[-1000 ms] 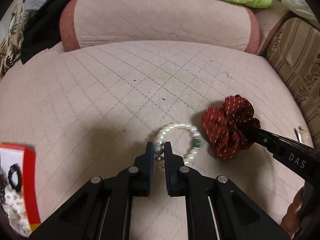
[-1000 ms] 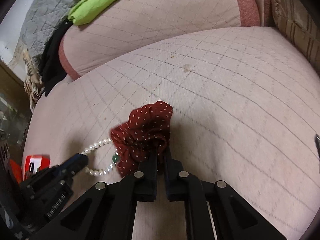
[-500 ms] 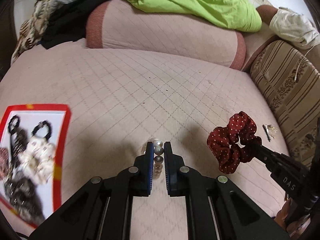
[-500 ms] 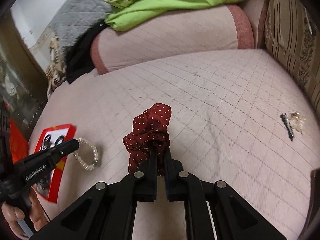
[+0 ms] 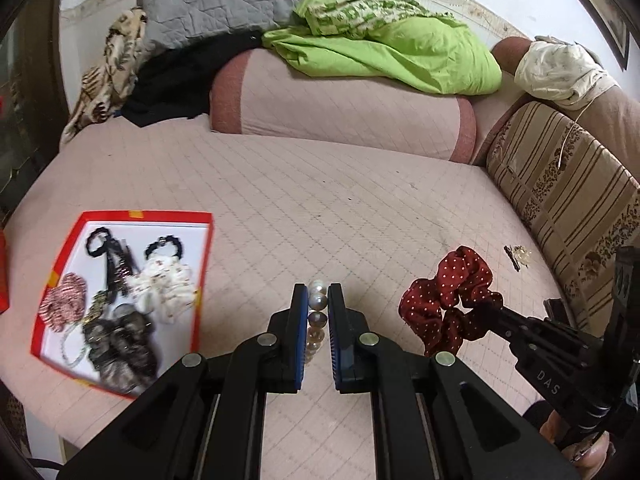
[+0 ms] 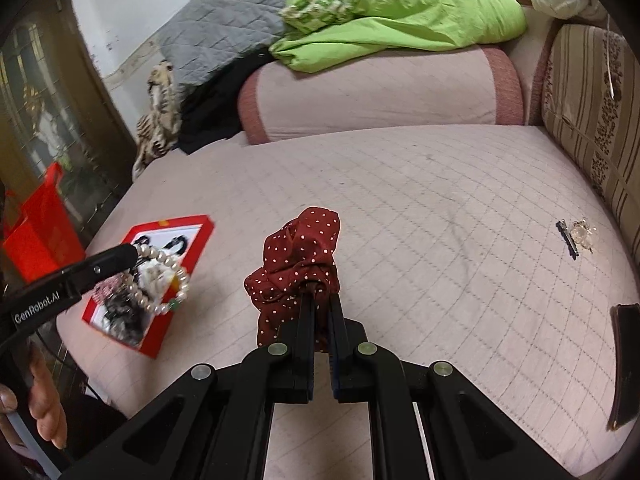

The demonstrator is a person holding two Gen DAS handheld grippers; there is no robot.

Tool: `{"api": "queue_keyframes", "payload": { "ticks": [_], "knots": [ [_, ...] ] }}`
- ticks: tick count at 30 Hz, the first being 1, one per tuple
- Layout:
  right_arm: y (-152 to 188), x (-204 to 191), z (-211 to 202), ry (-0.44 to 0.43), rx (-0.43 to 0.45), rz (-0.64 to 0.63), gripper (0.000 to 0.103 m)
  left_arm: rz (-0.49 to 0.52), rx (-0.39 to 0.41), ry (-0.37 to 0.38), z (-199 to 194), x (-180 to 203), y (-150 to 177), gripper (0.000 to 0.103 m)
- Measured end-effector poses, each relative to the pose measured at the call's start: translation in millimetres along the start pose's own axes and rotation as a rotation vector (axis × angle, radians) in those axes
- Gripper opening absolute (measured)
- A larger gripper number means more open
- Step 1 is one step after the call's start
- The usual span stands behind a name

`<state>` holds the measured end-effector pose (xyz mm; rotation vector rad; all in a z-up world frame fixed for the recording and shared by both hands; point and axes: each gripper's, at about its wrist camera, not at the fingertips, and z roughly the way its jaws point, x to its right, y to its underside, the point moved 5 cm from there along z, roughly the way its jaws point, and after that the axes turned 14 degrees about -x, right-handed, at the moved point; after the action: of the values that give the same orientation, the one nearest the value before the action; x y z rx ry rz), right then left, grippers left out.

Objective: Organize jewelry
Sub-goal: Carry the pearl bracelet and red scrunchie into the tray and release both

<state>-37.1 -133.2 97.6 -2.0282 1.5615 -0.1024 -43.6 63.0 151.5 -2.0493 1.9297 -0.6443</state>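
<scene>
My left gripper [image 5: 318, 294] is shut on a white pearl bracelet [image 5: 317, 306], held in the air above the pink quilted seat. In the right wrist view that bracelet [image 6: 162, 276] dangles from the left gripper [image 6: 134, 252] over the red-rimmed jewelry box [image 6: 202, 228]. My right gripper [image 6: 320, 298] is shut on a dark red polka-dot scrunchie [image 6: 300, 252], also lifted off the seat; from the left wrist view the scrunchie [image 5: 448, 300] hangs to the right. The red box [image 5: 202, 280] at lower left holds several hair ties and scrunchies.
A small hair clip and a clear trinket [image 6: 576, 234] lie on the seat at the right. A dark flat object [image 6: 624, 364] sits at the right edge. A bolster [image 5: 340, 108], green cloth [image 5: 384, 52] and grey blanket line the back; a striped cushion [image 5: 560, 200] stands at the right.
Both grippers lifted off the seat with their items and swung left toward the red box. The bracelet and scrunchie now hang in the air, and the box has come fully into view.
</scene>
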Motion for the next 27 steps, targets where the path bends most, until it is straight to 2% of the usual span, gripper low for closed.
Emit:
{"api": "queue_keyframes", "payload": {
  "ticks": [7, 15, 24, 27],
  "knots": [
    [13, -26, -10, -0.016, 0.015, -0.057, 0.007, -0.038, 0.025, 0.007, -28, -20, 12, 0.009],
    [20, -40, -11, -0.032, 0.01, -0.085, 0.007, -0.102, 0.058, -0.012, -45, -50, 9, 0.009],
    [20, -58, -1, -0.04, -0.018, -0.131, 0.007, -0.218, 0.054, -0.073, -49, -110, 9, 0.009],
    [17, -68, 4, -0.042, -0.03, -0.154, 0.007, -0.229, 0.056, -0.109, -51, -129, 5, 0.009]
  ]
}}
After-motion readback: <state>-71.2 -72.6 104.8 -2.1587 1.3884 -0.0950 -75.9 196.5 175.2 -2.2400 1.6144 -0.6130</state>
